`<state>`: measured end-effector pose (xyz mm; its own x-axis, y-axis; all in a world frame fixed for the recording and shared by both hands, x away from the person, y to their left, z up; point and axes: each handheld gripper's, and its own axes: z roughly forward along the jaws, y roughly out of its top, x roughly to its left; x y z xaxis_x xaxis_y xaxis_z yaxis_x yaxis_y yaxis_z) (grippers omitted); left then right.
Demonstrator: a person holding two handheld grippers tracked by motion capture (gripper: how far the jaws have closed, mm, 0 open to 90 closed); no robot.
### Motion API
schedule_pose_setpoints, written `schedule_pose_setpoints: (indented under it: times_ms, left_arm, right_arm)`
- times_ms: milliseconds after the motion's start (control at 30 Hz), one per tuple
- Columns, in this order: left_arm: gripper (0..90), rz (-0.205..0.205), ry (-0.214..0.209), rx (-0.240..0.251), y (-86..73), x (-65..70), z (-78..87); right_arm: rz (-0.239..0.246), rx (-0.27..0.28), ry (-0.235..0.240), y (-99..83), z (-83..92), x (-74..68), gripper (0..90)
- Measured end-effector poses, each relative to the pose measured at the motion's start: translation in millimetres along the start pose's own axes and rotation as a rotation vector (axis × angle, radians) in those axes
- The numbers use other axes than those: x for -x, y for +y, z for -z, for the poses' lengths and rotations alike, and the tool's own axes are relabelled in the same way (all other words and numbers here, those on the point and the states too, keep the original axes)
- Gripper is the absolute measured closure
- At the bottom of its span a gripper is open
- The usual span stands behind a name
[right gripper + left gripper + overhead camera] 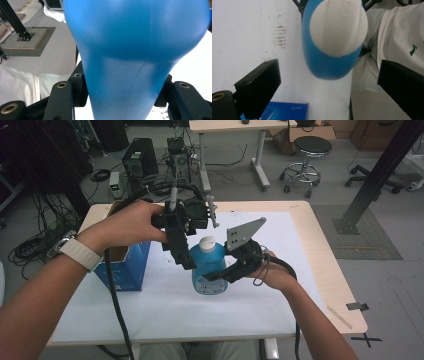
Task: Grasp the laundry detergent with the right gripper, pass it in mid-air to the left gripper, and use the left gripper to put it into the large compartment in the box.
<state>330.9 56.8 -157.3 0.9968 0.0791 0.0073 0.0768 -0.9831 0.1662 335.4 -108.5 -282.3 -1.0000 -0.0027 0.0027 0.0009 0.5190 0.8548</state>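
A blue bottle with a white cap stands upright on the white table top. My right gripper is shut on the bottle's body from the right; in the right gripper view the bottle sits squeezed between both jaws of that gripper. My left gripper hangs over the bottle's upper left, pointing down. In the left gripper view its jaws stand wide apart, open, on either side of the cap, and they touch nothing.
An open blue box stands on the table left of the bottle, and its top is seen from the left gripper. On the floor behind are a computer tower, cables, a stool and a black frame post.
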Motion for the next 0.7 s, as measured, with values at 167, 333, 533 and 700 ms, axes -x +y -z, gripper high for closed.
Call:
schedule_pose_setpoints:
  times_ms: [167,333,533,700]
  left_arm:
    - [5.4,-0.004,-0.004,0.003,3.0,-0.6,-2.9]
    - [5.4,-0.011,-0.005,0.003,5.5,-0.5,-4.9]
    - [5.4,-0.011,-0.001,0.017,9.2,0.3,-7.7]
    - [5.4,-0.017,-0.005,0.010,13.6,1.0,-11.5]
  right_arm:
    - [0.003,0.008,-0.001,2.5,-1.4,-0.2,45.2]
    - [0.001,0.007,-0.002,3.5,-2.9,-0.4,45.2]
    - [-0.001,0.004,-0.004,3.8,-4.2,-0.2,45.2]
    - [0.004,0.010,-0.001,5.1,-2.9,-1.3,45.1]
